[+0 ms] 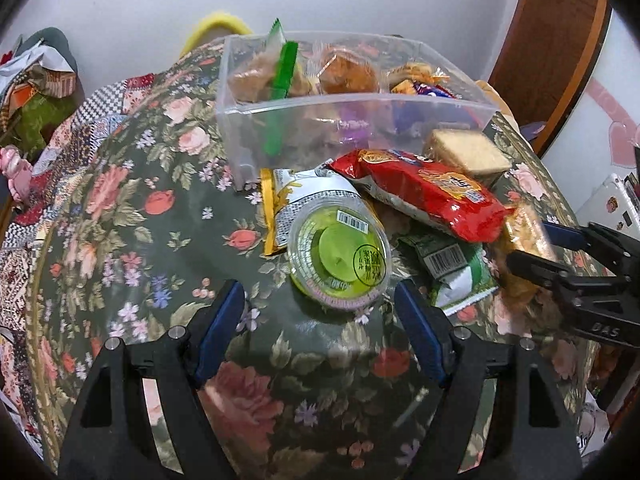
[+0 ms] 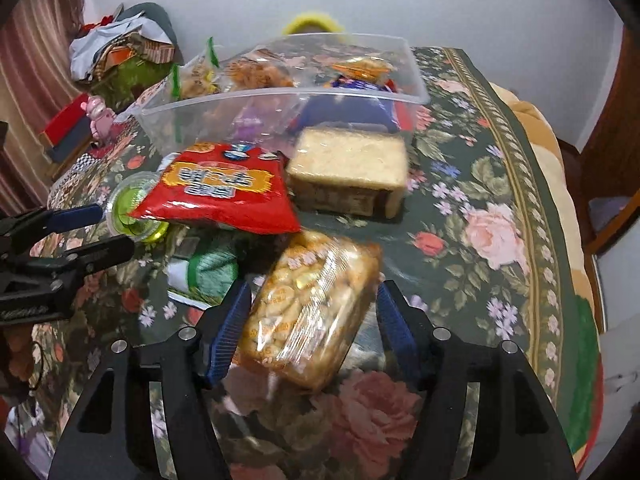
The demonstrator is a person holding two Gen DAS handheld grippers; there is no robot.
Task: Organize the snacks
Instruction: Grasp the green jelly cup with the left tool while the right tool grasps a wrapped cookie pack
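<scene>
A clear plastic bin (image 1: 352, 106) (image 2: 256, 100) holding several wrapped snacks stands at the far side of the floral tablecloth. In front of it lie a red snack packet (image 1: 424, 192) (image 2: 224, 192), a wrapped sandwich (image 1: 464, 152) (image 2: 348, 170), a green jelly cup (image 1: 340, 256) (image 2: 128, 208), a yellow-white packet (image 1: 280, 200) and a green-white packet (image 1: 452, 268) (image 2: 208, 272). My left gripper (image 1: 320, 308) is open just short of the jelly cup. My right gripper (image 2: 312, 312) (image 1: 536, 248) is open with a clear-wrapped cookie pack (image 2: 308, 304) (image 1: 520, 248) between its fingers; the left finger touches it, the right stands apart.
The floral tablecloth (image 1: 140, 220) (image 2: 500, 220) covers the table; its right edge runs close by in the right wrist view. A pile of cloth and boxes (image 2: 120, 48) and a pink toy (image 2: 100, 116) lie beyond the left edge. A brown wooden door (image 1: 552, 48) stands at the right.
</scene>
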